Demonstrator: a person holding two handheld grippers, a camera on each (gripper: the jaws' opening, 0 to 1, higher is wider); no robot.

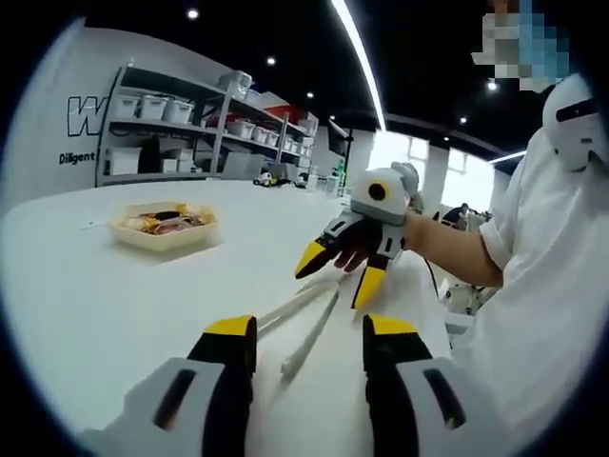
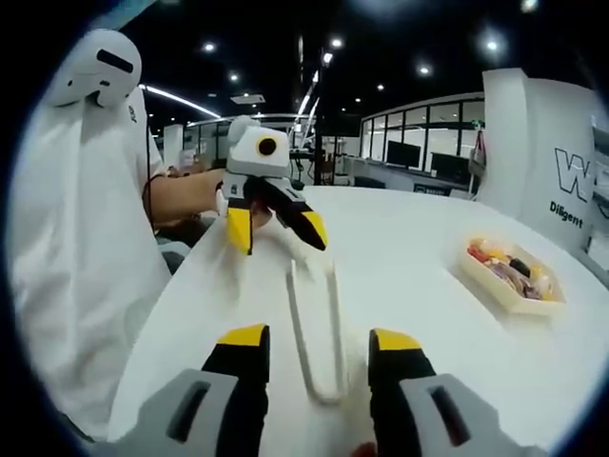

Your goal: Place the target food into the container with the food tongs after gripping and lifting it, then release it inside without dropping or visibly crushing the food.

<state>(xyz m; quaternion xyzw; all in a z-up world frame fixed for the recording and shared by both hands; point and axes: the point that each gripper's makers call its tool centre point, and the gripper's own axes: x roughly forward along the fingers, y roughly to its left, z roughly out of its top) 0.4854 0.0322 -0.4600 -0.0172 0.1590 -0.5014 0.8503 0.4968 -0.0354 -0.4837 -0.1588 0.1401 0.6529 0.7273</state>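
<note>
A: Where are the tongs?

B: Flat on the white table, between the two grippers. In the left gripper view the tongs lie just ahead of the left gripper, running away toward the right gripper. In the right gripper view the tongs lie with the joined bend nearest the camera, between the right gripper's jaws, and the two arms point away toward the left gripper.

A: Is either claw holding them?

B: No. Both are spread wide, nothing between the jaws. The left one hangs over the table with its yellow tips apart. The right one's tips also stand apart, above the tongs; I cannot tell whether they touch them.

A: And the food?

B: In a shallow cream tray, out on the table well apart from the tongs and both grippers. In the left gripper view it sits to the upper left; in the right gripper view the tray is to the right. The food is a mix of pale, orange and dark pieces; I cannot tell what each one is.

A: Who is at the table?

B: A person in a white shirt, forearm reaching in behind each gripper. Shelves with boxes stand behind the table.
</note>
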